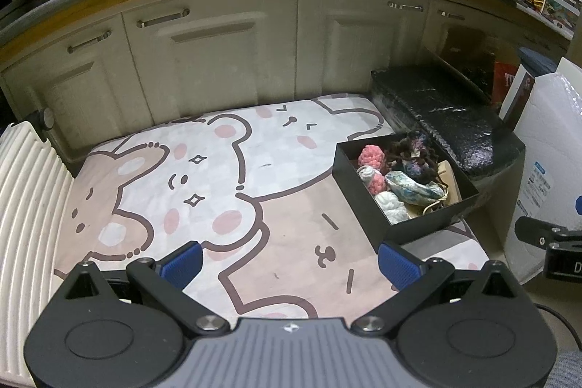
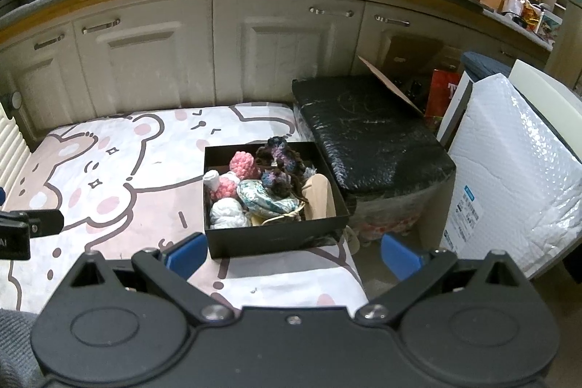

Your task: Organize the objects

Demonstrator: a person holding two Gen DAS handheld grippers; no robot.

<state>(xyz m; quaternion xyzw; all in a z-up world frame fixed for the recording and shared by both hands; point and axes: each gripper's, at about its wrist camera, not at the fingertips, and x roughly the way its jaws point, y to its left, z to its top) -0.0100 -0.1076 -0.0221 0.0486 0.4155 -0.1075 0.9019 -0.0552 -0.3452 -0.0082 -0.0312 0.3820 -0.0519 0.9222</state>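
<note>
A black box point(image 2: 272, 235) sits on a mat point(image 1: 291, 224) printed with cartoon bears, near the mat's right edge, and it is filled with small soft things. Inside it, a pink knitted piece point(image 2: 243, 164) lies toward the back left, a white ball of yarn point(image 2: 226, 211) sits at the front left, a blue-and-white patterned pouch point(image 2: 265, 200) lies in the middle, and a dark tangle of purple and brown yarn point(image 2: 278, 162) is heaped at the back. A flat tan piece point(image 2: 320, 197) leans at the right side of the box; it may be cardboard or wood, but the view is too soft to tell. The left gripper point(image 1: 291, 264) hangs above the bare middle of the mat with its blue-padded fingers spread wide and nothing between them. The right gripper point(image 2: 291, 251) hovers just in front of the box, its fingers likewise released and empty, one on either side of the box's near wall. Just beside the box on the right stands a bundle wrapped in black plastic point(image 2: 367, 140), and further right a white bubble-wrapped package point(image 2: 509, 170). Cream cupboard doors point(image 1: 218, 60) run along the back, and a white ribbed panel point(image 1: 29, 206) borders the mat on the left.
</note>
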